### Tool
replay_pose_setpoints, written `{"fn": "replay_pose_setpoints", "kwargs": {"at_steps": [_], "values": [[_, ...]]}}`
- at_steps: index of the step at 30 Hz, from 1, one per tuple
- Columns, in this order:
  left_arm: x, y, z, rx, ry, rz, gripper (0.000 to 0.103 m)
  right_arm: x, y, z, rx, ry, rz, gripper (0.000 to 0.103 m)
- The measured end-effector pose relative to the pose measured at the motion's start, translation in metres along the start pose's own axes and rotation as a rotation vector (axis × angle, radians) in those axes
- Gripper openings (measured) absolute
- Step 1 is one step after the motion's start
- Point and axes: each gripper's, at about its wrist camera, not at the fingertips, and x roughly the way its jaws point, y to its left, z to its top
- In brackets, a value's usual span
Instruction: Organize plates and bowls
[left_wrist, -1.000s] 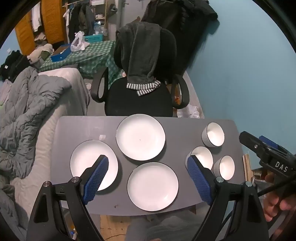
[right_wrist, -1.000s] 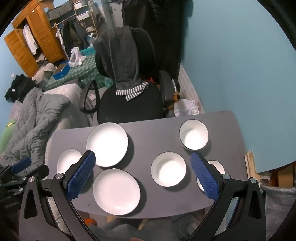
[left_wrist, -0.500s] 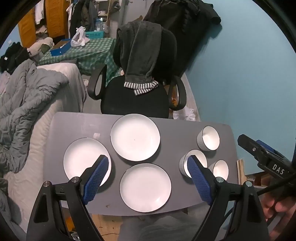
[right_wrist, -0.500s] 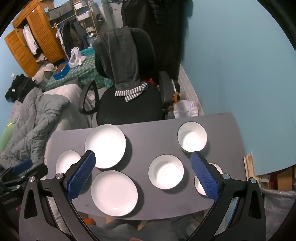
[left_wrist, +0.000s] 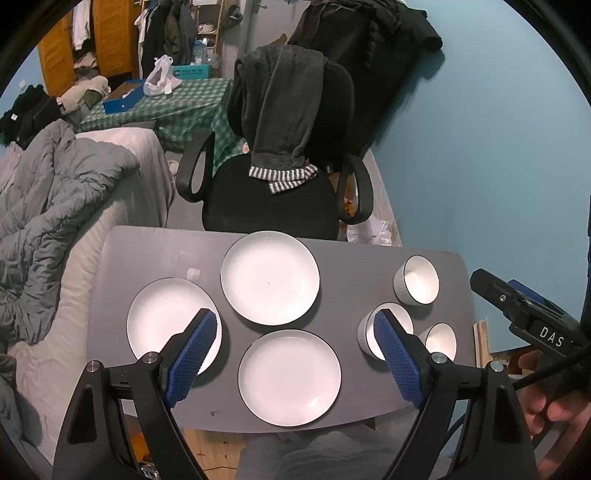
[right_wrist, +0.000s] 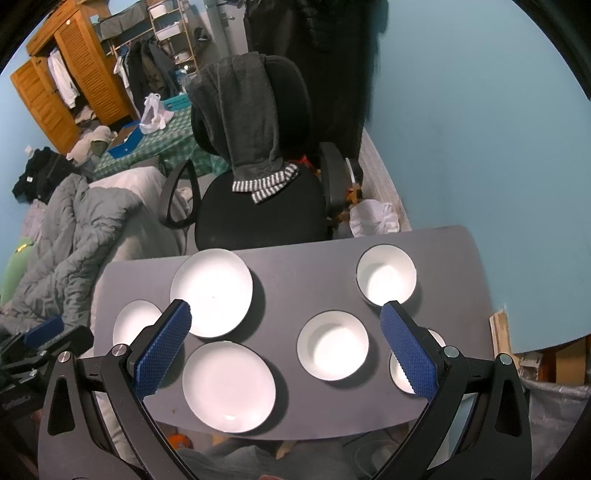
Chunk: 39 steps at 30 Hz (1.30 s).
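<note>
Grey table (left_wrist: 343, 269) carries three white plates and three white bowls, all lying separately; none is stacked.

Plates, left wrist view: far plate (left_wrist: 270, 277) toward the table's far edge; left plate (left_wrist: 162, 317) near the left edge, partly hidden by a blue finger pad; near plate (left_wrist: 289, 377) toward the near edge. The three lie close together, with grey table surface visible between them.

Bowls, right wrist view: far bowl (right_wrist: 386, 275) at the right rear of the table; middle bowl (right_wrist: 332, 345) nearer the centre; near bowl (right_wrist: 400, 367) at the right front, largely hidden behind the right finger pad. All three stand upright and empty, apart from each other.

Left gripper (left_wrist: 291, 328): jaws spread wide, nothing between them, held above the table with the near plate showing in the gap. Not in contact with any dish.

Right gripper (right_wrist: 284, 325): jaws likewise spread wide and empty, held above the table with the middle bowl and near plate visible between the pads. No contact observed. Its body is seen at the right edge of the left wrist view, with part of the right hand (left_wrist: 554, 410) below it.

Surroundings: black office chair (left_wrist: 273, 199) behind the table's far edge, a dark grey garment (left_wrist: 286, 110) with striped cuffs draped over its backrest. Grey duvet (left_wrist: 55, 206) to the left. Wooden wardrobe (right_wrist: 62, 88) at the far left of the room. Blue wall (right_wrist: 480, 129) to the right
</note>
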Motion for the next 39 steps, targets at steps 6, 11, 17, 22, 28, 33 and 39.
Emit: {"fn": "replay_pose_setpoints", "kwargs": {"at_steps": [6, 11, 17, 22, 28, 33, 39], "values": [[0.002, 0.001, 0.002, -0.008, 0.011, -0.005, 0.088, 0.001, 0.002, 0.000, -0.003, 0.000, 0.001, 0.101], [0.002, 0.001, 0.002, -0.008, 0.010, -0.007, 0.088, 0.001, 0.002, -0.001, -0.006, 0.001, 0.002, 0.101], [0.001, 0.002, 0.002, -0.011, 0.012, -0.010, 0.088, 0.001, 0.003, -0.001, -0.008, 0.004, 0.005, 0.101], [0.002, 0.004, 0.001, -0.011, 0.013, -0.017, 0.088, 0.002, 0.004, -0.001, -0.009, 0.004, 0.005, 0.101], [0.003, 0.004, 0.001, -0.015, 0.015, -0.021, 0.088, 0.002, 0.011, -0.002, -0.015, 0.004, 0.006, 0.101], [0.003, 0.004, 0.002, -0.015, 0.016, -0.026, 0.088, 0.001, 0.012, -0.003, -0.019, 0.002, 0.010, 0.101], [0.004, 0.003, 0.002, -0.018, 0.019, -0.033, 0.088, 0.000, 0.011, -0.002, -0.024, 0.006, 0.014, 0.101]]}}
